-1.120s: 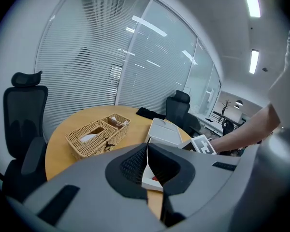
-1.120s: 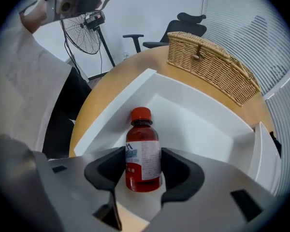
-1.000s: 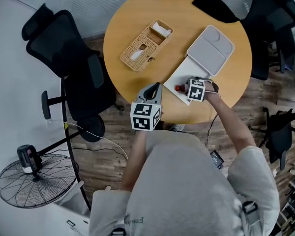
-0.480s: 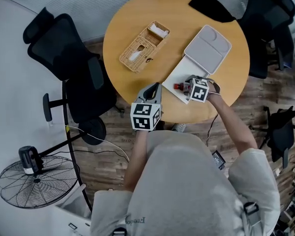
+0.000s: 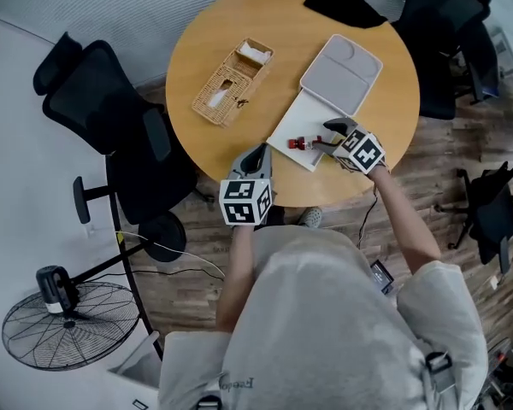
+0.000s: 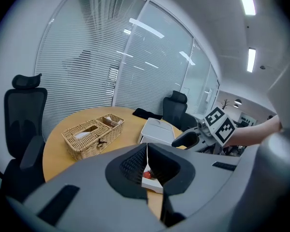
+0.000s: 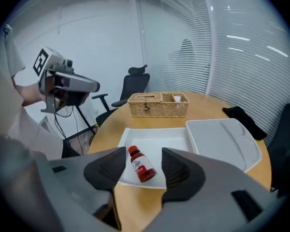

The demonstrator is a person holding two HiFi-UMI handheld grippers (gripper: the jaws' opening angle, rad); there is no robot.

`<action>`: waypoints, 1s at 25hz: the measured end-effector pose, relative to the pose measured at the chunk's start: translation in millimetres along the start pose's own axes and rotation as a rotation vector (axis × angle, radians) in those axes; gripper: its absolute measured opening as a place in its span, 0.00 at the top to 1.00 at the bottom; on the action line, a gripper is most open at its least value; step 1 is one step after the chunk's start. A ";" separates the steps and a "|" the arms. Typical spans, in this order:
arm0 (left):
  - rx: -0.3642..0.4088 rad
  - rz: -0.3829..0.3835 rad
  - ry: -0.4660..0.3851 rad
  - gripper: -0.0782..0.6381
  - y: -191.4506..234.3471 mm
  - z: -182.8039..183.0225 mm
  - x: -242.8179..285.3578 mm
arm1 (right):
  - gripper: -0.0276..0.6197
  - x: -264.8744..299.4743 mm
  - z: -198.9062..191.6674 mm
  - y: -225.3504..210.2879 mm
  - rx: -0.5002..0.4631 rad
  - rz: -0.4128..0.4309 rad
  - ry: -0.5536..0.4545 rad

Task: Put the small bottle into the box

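Lying in the white box [image 7: 170,138], the small bottle [image 7: 141,166] is looking delivered — right claw [image 7: 143,153] hovering spread beside it, left claw [image 6: 146,149] pressed together.

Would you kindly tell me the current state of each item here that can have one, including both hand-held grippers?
Small bottle: capped, lying on its side in the box base, not gripped.
Box: open, with its lid folded back flat.
Right hand-held gripper: open, jaws apart, holding nothing.
Left hand-held gripper: shut, empty.
Wicker basket: upright, with white items in its compartments.
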State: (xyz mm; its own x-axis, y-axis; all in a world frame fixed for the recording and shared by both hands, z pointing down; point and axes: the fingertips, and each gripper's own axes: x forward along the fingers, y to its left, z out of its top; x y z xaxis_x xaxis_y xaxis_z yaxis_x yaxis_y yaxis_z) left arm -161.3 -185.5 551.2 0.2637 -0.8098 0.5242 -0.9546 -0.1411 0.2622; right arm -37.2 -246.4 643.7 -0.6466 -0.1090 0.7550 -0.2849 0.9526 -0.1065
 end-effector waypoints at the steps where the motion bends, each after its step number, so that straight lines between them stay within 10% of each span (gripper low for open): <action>1: 0.005 0.002 -0.002 0.85 -2.7 0.2 0.5 | 0.59 -7.3 2.8 0.3 0.031 -0.011 -0.036; 25: 0.065 -0.016 -0.045 0.85 -69.2 -15.4 -8.9 | 0.62 -96.1 0.4 53.8 0.422 -0.169 -0.505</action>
State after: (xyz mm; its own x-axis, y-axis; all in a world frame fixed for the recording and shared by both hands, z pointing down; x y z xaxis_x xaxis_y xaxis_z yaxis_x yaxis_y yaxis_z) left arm -95.4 -159.8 540.9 0.2735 -0.8318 0.4831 -0.9578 -0.1896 0.2159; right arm 9.3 -184.8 565.1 -0.7906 -0.4641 0.3994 -0.5969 0.7293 -0.3343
